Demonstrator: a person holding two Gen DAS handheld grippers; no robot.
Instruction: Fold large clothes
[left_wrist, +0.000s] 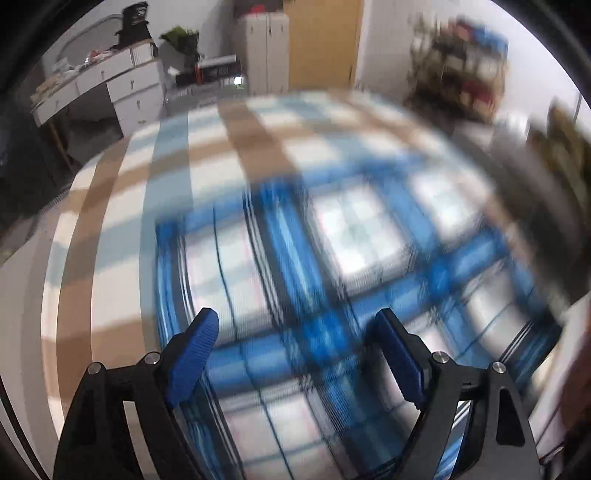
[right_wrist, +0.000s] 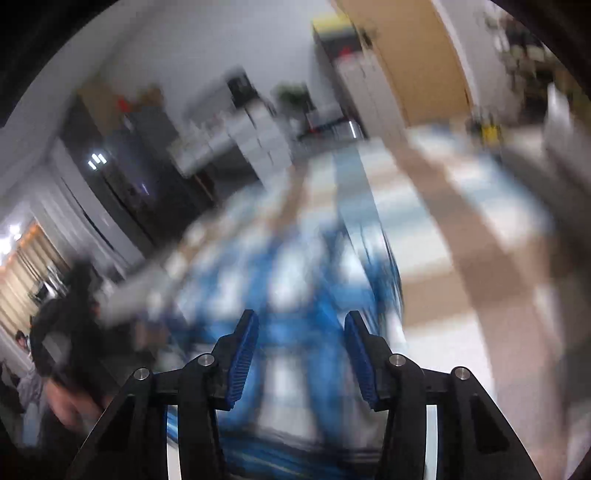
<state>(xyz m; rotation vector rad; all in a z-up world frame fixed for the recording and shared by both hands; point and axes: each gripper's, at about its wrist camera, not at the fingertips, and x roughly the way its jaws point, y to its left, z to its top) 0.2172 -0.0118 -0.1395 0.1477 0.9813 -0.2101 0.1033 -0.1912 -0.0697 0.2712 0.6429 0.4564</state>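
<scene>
Left wrist view looks steeply down: the blue plaid shirt (left_wrist: 332, 258) lies on the bed (left_wrist: 122, 206) straight below and ahead of the left gripper (left_wrist: 295, 328), whose jaws stand wide apart and empty. Right gripper (right_wrist: 301, 332), jaws half apart, also hangs over the blurred cloth; no grip shows.

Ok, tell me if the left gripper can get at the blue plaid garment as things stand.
Probably yes: the left gripper is open right above the blue plaid garment on the checked bed cover, with nothing visible between them, though blur hides detail.
</scene>
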